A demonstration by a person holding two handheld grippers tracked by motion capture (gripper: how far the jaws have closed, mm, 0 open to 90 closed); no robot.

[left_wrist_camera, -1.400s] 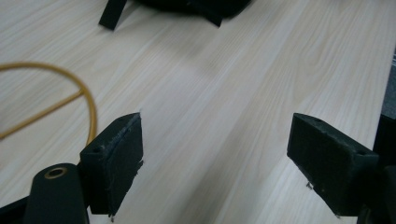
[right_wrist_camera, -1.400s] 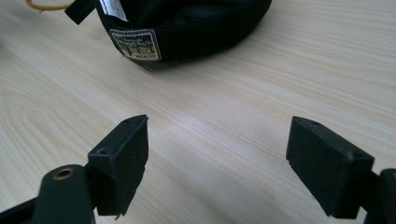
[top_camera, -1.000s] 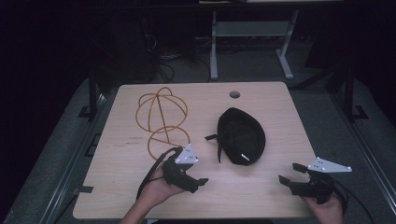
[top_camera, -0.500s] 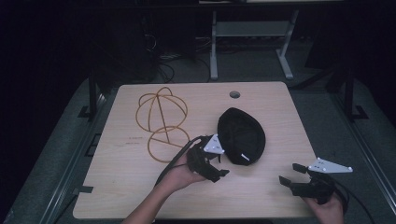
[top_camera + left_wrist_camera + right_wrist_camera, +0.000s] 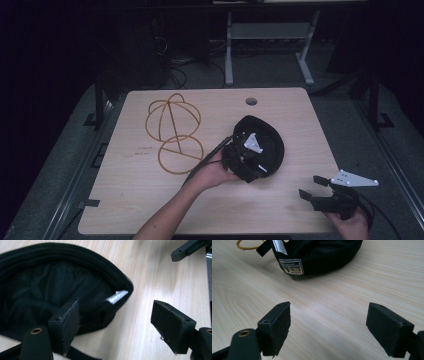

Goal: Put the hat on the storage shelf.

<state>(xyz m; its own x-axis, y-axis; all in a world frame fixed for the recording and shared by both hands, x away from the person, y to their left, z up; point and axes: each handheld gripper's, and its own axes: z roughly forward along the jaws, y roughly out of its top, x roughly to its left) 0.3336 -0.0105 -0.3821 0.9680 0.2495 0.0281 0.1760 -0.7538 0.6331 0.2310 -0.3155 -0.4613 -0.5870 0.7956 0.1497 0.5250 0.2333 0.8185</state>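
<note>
A black cap (image 5: 260,125) lies upside down right of the table's middle, its hollow inside (image 5: 37,290) facing up and a white label (image 5: 117,296) at the rim. My left gripper (image 5: 252,167) hovers over its near side, open. One jaw is above the cap's inside and the other above bare wood, with the rim between them, unpressed (image 5: 117,322). Its jaws have just been closing a little. My right gripper (image 5: 309,186) rests open near the front right corner, nothing between its jaws (image 5: 327,327), pointing at the cap (image 5: 324,255).
An orange wire frame of hoops (image 5: 172,120) lies on the left half of the wooden table (image 5: 125,200). A cable hole (image 5: 251,101) sits near the far edge. Beyond the table a metal stand (image 5: 270,35) and cables stand on the dark floor.
My left hand has carried its gripper rightwards from the table's front middle onto the near side of the cap. The right gripper has stayed where it was.
</note>
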